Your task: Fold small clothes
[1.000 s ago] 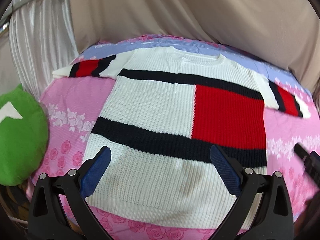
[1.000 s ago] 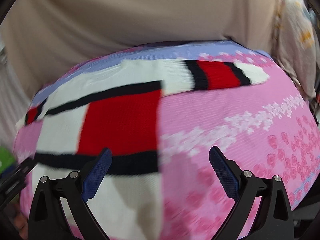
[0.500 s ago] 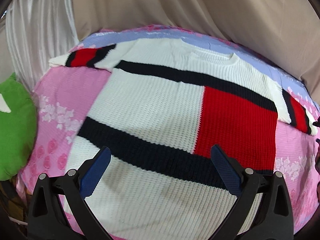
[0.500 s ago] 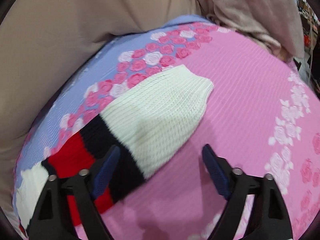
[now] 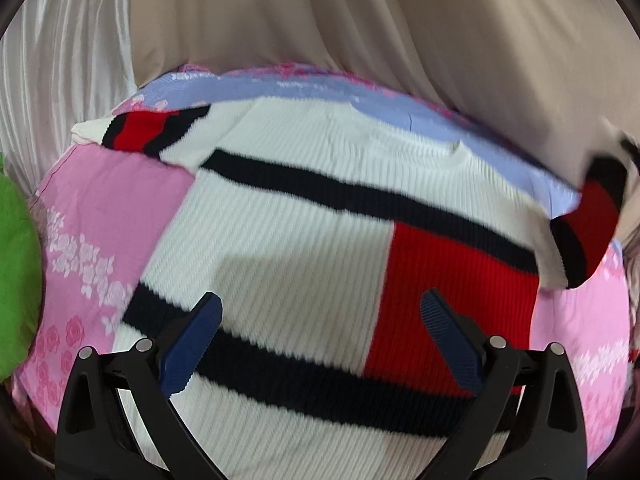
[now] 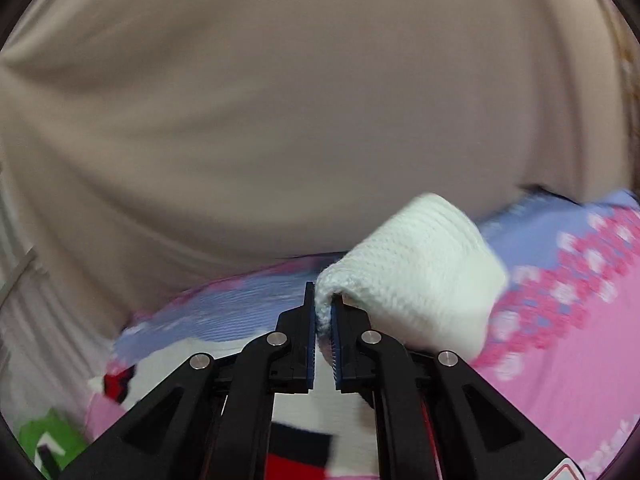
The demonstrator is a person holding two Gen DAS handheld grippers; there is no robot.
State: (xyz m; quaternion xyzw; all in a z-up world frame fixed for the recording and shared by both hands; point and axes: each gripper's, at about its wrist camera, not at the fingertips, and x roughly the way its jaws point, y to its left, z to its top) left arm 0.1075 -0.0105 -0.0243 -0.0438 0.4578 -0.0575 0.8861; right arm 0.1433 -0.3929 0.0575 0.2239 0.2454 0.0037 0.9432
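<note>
Knitted sweater (image 5: pixel 304 240) spread front-up across a bed under a pink and lilac floral bedspread (image 5: pixel 96 216), body flat, white with black bands and a red block. Far-side sleeve (image 5: pixel 136 132) lying out flat from the sweater's shoulder; other sleeve (image 5: pixel 592 216) lifted off the bedspread at the sweater's opposite shoulder, its white cuff (image 6: pixel 416 280) bunched and hanging beside the right tool (image 6: pixel 324 320). Right tool closing, nearly shut, pads pinching the cuff's edge fabric. Left tool (image 5: pixel 320 336) wide open above the sweater's lower half, nothing between its fingers, not touching the knit as far as can be told. Step in hand, by judgement: folding the raised sleeve inward over the sweater's chest. Best done by carrying the cuff low and level across toward the red block, keeping the sleeve untwisted, laying it down flat before letting go, and pressing the sweater's body near the shoulder seam with the free tool to stop the whole garment dragging. Thin pinch on loose knit likely to slip if pulled fast. Green cushion (image 5: pixel 16 272) at the bedspread's edge, well apart from the sweater. Beige curtain (image 6: pixel 280 120) behind. No containers in view, so nothing to report inside any.
</note>
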